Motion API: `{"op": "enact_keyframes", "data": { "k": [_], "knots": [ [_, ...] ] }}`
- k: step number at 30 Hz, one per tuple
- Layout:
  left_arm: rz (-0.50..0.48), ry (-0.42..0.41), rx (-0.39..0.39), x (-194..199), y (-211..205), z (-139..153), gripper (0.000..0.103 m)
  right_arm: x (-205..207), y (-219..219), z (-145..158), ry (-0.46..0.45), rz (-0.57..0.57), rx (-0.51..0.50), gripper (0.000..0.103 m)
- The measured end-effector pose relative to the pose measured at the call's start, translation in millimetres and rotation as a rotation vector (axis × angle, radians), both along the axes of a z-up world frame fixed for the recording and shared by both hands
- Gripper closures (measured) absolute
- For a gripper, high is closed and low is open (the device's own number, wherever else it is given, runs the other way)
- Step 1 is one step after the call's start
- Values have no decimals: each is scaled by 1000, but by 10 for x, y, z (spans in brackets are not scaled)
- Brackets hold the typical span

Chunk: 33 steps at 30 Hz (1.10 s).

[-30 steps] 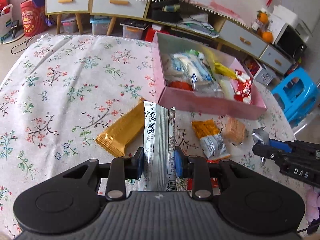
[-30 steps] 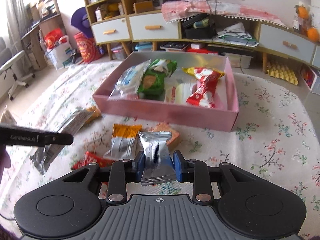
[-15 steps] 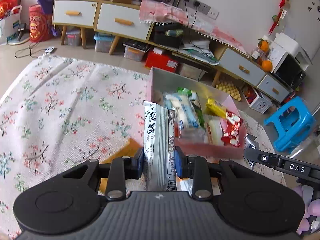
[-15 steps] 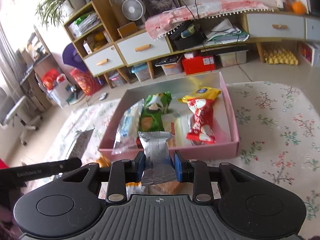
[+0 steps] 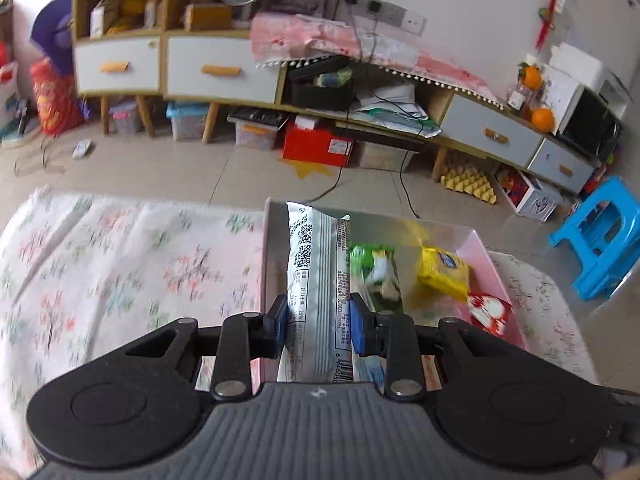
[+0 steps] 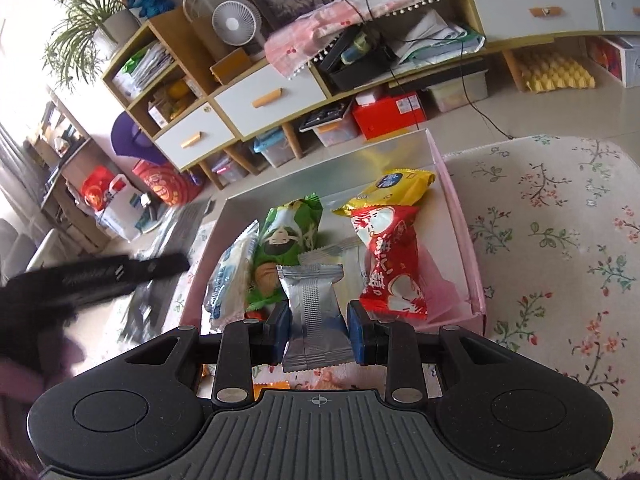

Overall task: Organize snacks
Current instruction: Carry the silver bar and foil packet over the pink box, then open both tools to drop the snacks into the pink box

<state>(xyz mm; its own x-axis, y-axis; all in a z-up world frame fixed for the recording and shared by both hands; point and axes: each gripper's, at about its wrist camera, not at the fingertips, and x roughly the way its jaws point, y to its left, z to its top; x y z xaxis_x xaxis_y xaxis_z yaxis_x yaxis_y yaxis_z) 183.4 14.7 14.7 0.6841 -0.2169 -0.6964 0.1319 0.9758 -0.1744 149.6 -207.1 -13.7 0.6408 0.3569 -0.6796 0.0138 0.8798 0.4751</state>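
Two packets are in transit above the pink open-topped cardboard box [image 6: 460, 216] on the floral-cloth tabletop [image 6: 560, 220]. Left gripper [image 5: 318, 328] pinches a long silver foil-wrapped bar [image 5: 316, 264] near its lower end; right gripper [image 6: 316, 334] pinches a small crimped silver foil packet [image 6: 312, 292] at its middle. Both judged light, soft, slippery, possibly crushable; flat-side pinch suits. A second ago both hung over loose snacks on the cloth; now they hang over the box.
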Motion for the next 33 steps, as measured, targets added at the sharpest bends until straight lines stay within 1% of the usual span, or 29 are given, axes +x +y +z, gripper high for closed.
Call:
{"op": "enact_keyframes", "data": {
  "k": [4,8,14,17,18,19,20,21,22,24,25,27,31,33],
  "knots": [
    [4,13,82,142,-112,-76,75,51,70,1,-5,19,-12,74],
    [9,22,137,230,-183,-144,75,100,101,-9,-6,21,-5,74],
    [16,16,153,264,-207,-172,75,139,71,-46,-6,7,-3,73],
    [12,13,151,261,-205,-169,74,149,46,-69,-3,-9,5,68],
    [10,5,157,280,-221,-163,71,146,41,-73,-4,-19,3,68],
    [9,-8,167,263,-229,-157,62,150,37,-79,2,-26,2,66],
    [6,-14,172,249,-231,-154,57,155,28,-86,11,-33,8,59],
    [5,-18,175,238,-232,-153,48,161,18,-89,16,-37,16,53],
    [6,-21,178,221,-229,-150,45,159,9,-91,18,-41,25,51],
    [2,-14,176,224,-237,-149,43,161,-1,-87,22,-37,31,50],
    [1,-10,174,219,-232,-148,40,158,-4,-88,23,-34,31,49],
    [4,-11,173,199,-225,-138,36,155,-13,-78,26,-33,35,44],
    [2,-6,175,133,-205,-129,32,135,-32,-48,29,-31,46,39],
    [4,-3,169,87,-180,-127,28,117,-29,-34,36,-25,48,32]
  ]
}}
